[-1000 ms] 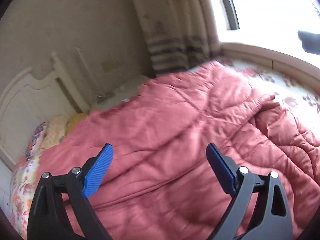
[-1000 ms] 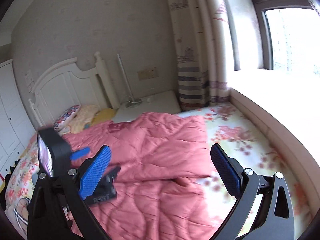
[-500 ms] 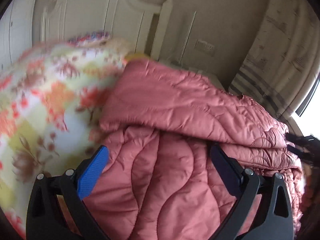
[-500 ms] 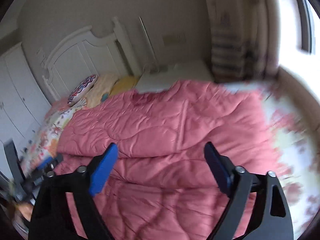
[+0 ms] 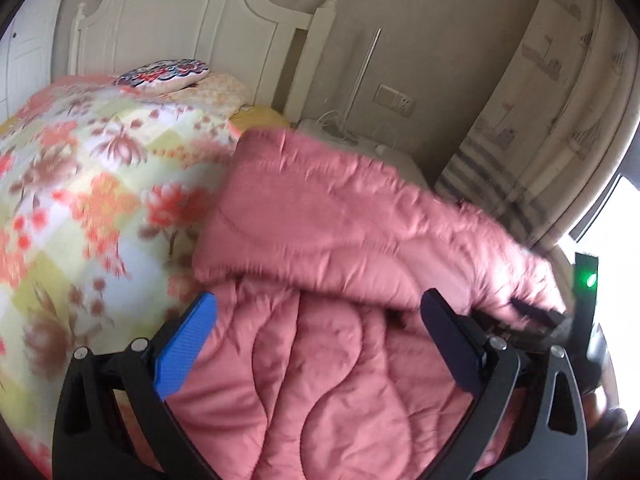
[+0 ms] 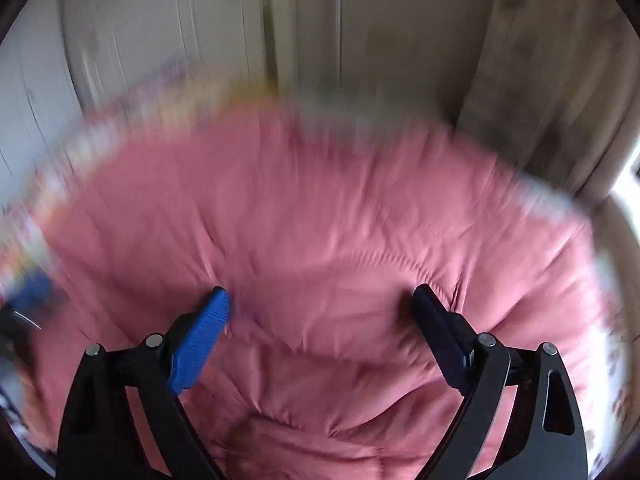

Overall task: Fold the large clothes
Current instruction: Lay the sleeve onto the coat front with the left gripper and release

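Observation:
A pink quilted comforter [image 5: 320, 264] lies on the bed, its upper layer folded over the lower one. My left gripper [image 5: 320, 320] is open and empty just above its near left part, by the fold edge. The comforter fills the blurred right wrist view [image 6: 320, 220]; my right gripper [image 6: 320, 308] is open and empty close over it. The right gripper's black body with a green light [image 5: 586, 280] shows at the right edge of the left wrist view.
A floral bed sheet [image 5: 80, 208] lies to the left of the comforter. A white headboard [image 5: 192, 28], pillows [image 5: 168, 74], a bedside table [image 5: 384, 152] and a striped curtain [image 5: 540, 120] stand behind. A window [image 5: 624, 216] is at right.
Both grippers swung left and dropped closer to the comforter. The left view turned from the window side to the headboard and floral sheet. The right view is now motion-blurred. Both stayed open.

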The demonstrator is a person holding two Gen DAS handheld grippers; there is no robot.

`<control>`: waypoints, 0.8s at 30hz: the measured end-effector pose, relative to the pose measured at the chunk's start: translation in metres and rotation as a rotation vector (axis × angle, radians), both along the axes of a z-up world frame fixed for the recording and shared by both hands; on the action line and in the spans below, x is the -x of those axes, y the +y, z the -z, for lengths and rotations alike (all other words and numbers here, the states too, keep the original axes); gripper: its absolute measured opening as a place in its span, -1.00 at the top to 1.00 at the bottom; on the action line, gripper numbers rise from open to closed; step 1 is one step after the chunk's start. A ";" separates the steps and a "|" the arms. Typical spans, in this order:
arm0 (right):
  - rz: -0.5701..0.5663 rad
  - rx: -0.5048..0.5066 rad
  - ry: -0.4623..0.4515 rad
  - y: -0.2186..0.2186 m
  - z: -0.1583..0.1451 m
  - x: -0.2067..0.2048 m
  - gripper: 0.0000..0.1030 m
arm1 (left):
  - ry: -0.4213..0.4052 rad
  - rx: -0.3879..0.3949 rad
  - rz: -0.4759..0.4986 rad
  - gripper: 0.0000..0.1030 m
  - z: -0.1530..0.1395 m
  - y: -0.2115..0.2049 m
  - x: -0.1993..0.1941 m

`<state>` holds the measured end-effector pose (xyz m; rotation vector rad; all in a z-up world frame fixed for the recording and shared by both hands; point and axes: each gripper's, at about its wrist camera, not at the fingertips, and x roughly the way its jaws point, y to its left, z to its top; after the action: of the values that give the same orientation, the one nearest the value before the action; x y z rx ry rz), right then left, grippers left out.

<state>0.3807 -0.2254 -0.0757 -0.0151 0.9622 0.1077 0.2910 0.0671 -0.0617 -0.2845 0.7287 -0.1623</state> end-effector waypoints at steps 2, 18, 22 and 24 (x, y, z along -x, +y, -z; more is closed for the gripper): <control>-0.003 -0.017 -0.005 -0.002 0.001 0.000 -0.81 | 0.005 0.002 0.047 -0.95 -0.015 0.000 -0.015; -0.015 -0.036 -0.021 -0.004 -0.004 0.008 -0.88 | 0.047 0.138 0.111 -0.95 -0.009 0.023 -0.118; -0.017 -0.041 -0.022 -0.005 -0.004 0.008 -0.89 | 0.106 0.214 0.133 -0.95 -0.011 0.040 -0.167; -0.018 -0.043 -0.022 -0.006 -0.005 0.008 -0.89 | 0.188 0.200 0.160 -0.95 0.013 0.038 -0.198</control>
<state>0.3729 -0.2310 -0.0711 0.0146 0.9377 0.1442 0.4894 0.1047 -0.0747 -0.4362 0.9245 -0.3655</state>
